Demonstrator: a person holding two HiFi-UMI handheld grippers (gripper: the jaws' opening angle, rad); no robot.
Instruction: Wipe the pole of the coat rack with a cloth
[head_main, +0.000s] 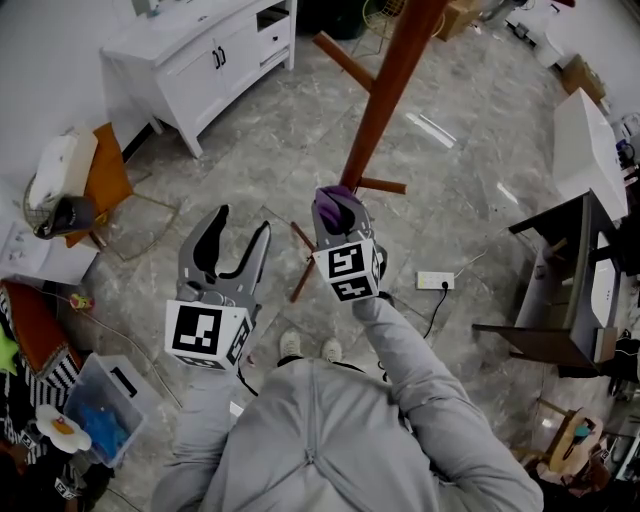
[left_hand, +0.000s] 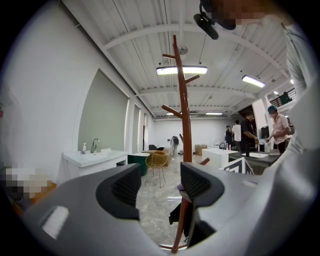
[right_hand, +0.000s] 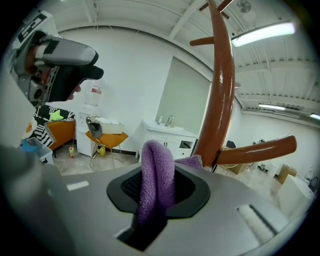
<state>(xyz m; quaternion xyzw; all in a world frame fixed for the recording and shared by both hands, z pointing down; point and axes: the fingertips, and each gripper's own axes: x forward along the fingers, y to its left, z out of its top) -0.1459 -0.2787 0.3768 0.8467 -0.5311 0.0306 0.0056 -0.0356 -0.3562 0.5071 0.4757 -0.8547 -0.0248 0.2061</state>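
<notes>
Purple terry cloth (right_hand: 156, 176), folded, against reddish-brown pole (right_hand: 221, 95)

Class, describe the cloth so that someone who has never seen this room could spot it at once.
Find the tall red-brown coat rack pole. Close by its lower part, the right tongs are shut on the cloth. It is the only purple, fluffy thing; the left tongs beside stand open and empty.

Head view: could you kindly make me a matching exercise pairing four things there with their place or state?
1. fluffy purple cloth
2. reddish-brown wooden coat rack pole
3. left gripper
4. white cabinet with black handles

A. open, nothing between its fingers
B. standing at upper left
C. pinched in the right gripper
D. slanting through top centre

Pairs: 1-C, 2-D, 3-A, 4-B
</notes>
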